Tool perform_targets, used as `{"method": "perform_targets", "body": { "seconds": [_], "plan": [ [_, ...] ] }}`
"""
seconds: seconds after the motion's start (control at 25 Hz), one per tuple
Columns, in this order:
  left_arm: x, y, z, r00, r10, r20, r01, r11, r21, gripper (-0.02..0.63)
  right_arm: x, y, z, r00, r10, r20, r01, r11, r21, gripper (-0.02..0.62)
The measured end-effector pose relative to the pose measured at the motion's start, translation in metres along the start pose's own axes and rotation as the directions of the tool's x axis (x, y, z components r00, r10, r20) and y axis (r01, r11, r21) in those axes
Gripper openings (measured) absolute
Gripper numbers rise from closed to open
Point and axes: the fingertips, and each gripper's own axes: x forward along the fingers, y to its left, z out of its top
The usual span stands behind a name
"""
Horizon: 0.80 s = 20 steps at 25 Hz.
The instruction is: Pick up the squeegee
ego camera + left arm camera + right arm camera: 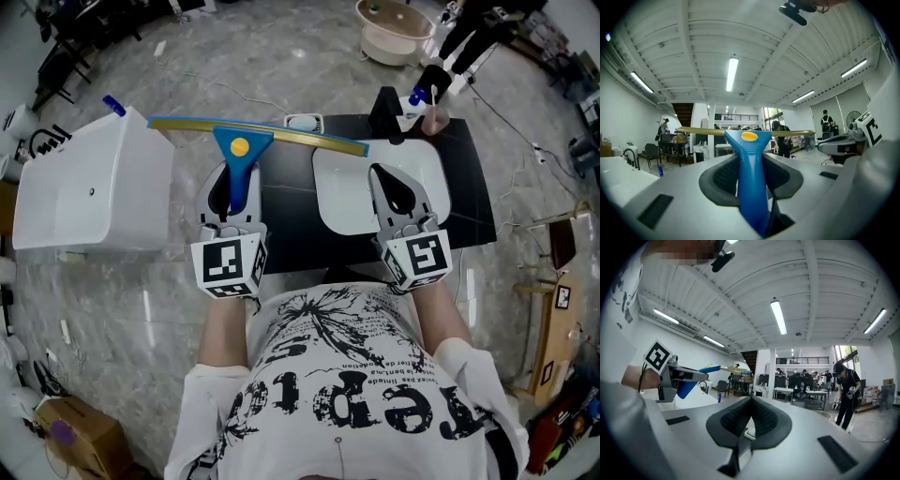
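The squeegee [246, 141] has a blue handle with a yellow dot and a long yellowish blade lying crosswise. My left gripper [232, 186] is shut on the blue handle and holds the squeegee in the air, level, between the white box and the black table. In the left gripper view the handle [751, 178] runs up between the pads to the blade [693, 131]. My right gripper [397, 195] hovers over the white tray with its jaws shut and nothing in them. The right gripper view shows its pads [736, 420] meeting, with the squeegee [721, 368] off to the left.
A large white box [89, 192] stands at the left. The black table [469, 192] carries a white tray [342, 192], a small white and blue object [304, 122] and a spray bottle [424, 101] at the back. A beige basin [394, 37] sits on the floor beyond.
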Motion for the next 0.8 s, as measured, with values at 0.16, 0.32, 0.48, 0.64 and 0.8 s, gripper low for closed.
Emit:
{"method": "perform_targets", "body": {
  "seconds": [0.16, 0.32, 0.48, 0.64, 0.8],
  "plan": [
    [0.005, -0.002, -0.002, 1.0, -0.004, -0.009, 0.004, 1.0, -0.001, 0.14, 0.003, -0.002, 0.001, 1.0, -0.001, 0.0, 0.001, 1.0, -0.004, 0.011],
    [0.011, -0.004, -0.002, 1.0, -0.007, -0.014, 0.007, 1.0, -0.002, 0.14, 0.006, -0.007, 0.003, 1.0, -0.008, 0.01, 0.008, 1.0, -0.008, 0.011],
    [0.017, -0.003, -0.004, 1.0, 0.001, -0.018, -0.001, 1.0, -0.007, 0.14, 0.011, -0.013, 0.001, 1.0, -0.013, 0.009, 0.013, 1.0, -0.02, 0.011],
    [0.021, 0.0, -0.005, 1.0, 0.01, -0.016, -0.01, 1.0, -0.009, 0.14, 0.017, -0.014, -0.001, 1.0, -0.003, 0.011, 0.003, 0.999, -0.045, 0.012],
    [0.027, 0.0, -0.01, 1.0, 0.01, -0.025, -0.01, 1.0, -0.008, 0.14, 0.023, -0.015, -0.004, 1.0, -0.003, 0.01, 0.004, 0.999, -0.047, 0.012]
  ]
}}
